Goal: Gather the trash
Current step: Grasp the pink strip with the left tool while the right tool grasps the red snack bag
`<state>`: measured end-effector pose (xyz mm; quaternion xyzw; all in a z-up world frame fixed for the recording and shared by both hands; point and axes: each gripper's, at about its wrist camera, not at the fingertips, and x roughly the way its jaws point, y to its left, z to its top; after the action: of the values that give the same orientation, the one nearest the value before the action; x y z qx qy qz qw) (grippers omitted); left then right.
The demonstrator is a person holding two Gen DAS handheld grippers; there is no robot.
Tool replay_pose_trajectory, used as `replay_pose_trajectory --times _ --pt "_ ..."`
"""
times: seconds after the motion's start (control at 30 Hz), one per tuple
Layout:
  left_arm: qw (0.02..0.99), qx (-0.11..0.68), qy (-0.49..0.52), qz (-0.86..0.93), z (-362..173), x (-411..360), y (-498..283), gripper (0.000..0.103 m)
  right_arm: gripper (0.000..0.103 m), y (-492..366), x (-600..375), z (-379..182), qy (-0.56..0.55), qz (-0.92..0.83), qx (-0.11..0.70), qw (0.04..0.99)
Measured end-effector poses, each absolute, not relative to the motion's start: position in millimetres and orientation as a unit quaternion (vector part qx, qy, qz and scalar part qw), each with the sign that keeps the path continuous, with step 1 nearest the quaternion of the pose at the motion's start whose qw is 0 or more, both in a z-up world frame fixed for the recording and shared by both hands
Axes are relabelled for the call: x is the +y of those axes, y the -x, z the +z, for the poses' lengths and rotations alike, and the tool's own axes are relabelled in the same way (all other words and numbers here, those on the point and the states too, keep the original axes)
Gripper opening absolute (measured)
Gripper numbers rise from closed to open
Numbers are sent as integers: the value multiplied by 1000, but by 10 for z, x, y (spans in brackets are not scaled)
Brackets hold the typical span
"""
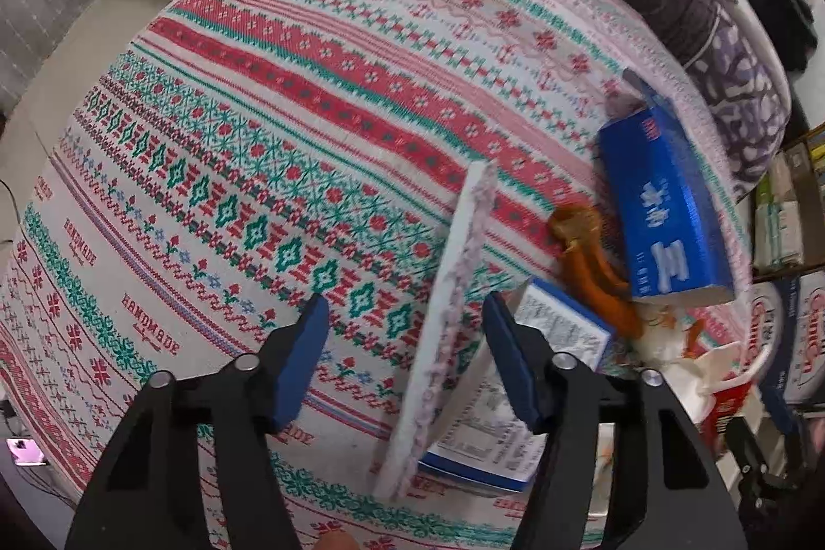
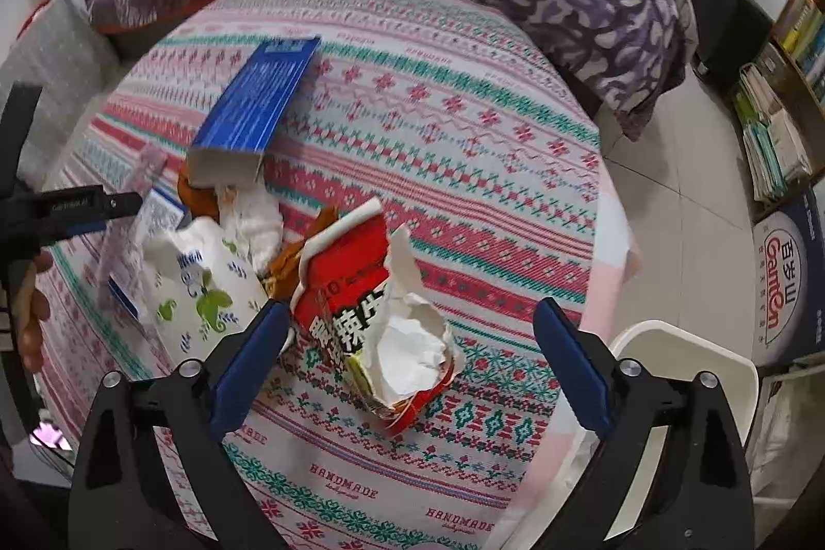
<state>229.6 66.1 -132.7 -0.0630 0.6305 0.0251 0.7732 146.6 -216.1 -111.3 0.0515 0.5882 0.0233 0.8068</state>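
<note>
Left wrist view: the left gripper (image 1: 407,333) straddles an upright white flat packet (image 1: 454,292) near the patterned tablecloth's (image 1: 258,112) right edge, jaws apart, not yet pressing it. One blue carton (image 1: 665,204) and one orange peel (image 1: 593,251) lie alongside.

Right wrist view: the right gripper (image 2: 412,333) hangs wide open over one torn red wrapper (image 2: 371,302); one white bag (image 2: 206,287) lies beside. A white bin (image 2: 686,359) waits off the right edge. Seemingly nothing is collected yet.

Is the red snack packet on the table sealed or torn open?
Torn open. The red snack packet has a ragged, gaping mouth, and its white inside shows.
</note>
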Motion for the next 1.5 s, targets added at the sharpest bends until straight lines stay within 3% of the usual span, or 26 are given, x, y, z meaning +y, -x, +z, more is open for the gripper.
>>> replay_pose_trajectory --times 0.1,0.17,0.23,0.27,0.37,0.6,0.9,1.03,1.1,1.17,1.5 --pt "778 627 32 19 -1322 561 -2252 49 85 -1478 -2079 -1181 -33 25 594 804" --pt "778 628 23 7 -1306 492 -2213 28 77 -1495 -2046 -1241 -35 30 601 798" --pt "781 624 15 2 -1248 417 -2186 16 64 -1514 -2041 -1302 -45 35 610 791" --pt "786 618 11 4 -1204 400 -2170 14 57 -1520 -2051 -1336 -56 39 614 787" --pt "808 590 13 3 -958 385 -2111 12 52 -1524 -2106 -1354 -82 38 612 785" --pt "833 547 75 -32 -456 515 -2007 11 42 -1496 -2149 -1179 -104 35 588 802" --pt "841 521 128 -64 -260 714 -1927 11 41 -1439 -2266 -736 -145 36 520 841" --pt "830 544 106 -68 -386 690 -1974 12 41 -1394 -2327 -610 -157 36 501 850" --pt "816 568 97 -43 -609 674 -2029 20 41 -1363 -2361 -573 -166 35 496 852" --pt "808 583 84 -27 -784 647 -2087 34 41 -1356 -2388 -565 -169 33 495 852" --pt "791 610 50 6 -1284 528 -2256 35 43 -1363 -2406 -642 -174 30 505 845"
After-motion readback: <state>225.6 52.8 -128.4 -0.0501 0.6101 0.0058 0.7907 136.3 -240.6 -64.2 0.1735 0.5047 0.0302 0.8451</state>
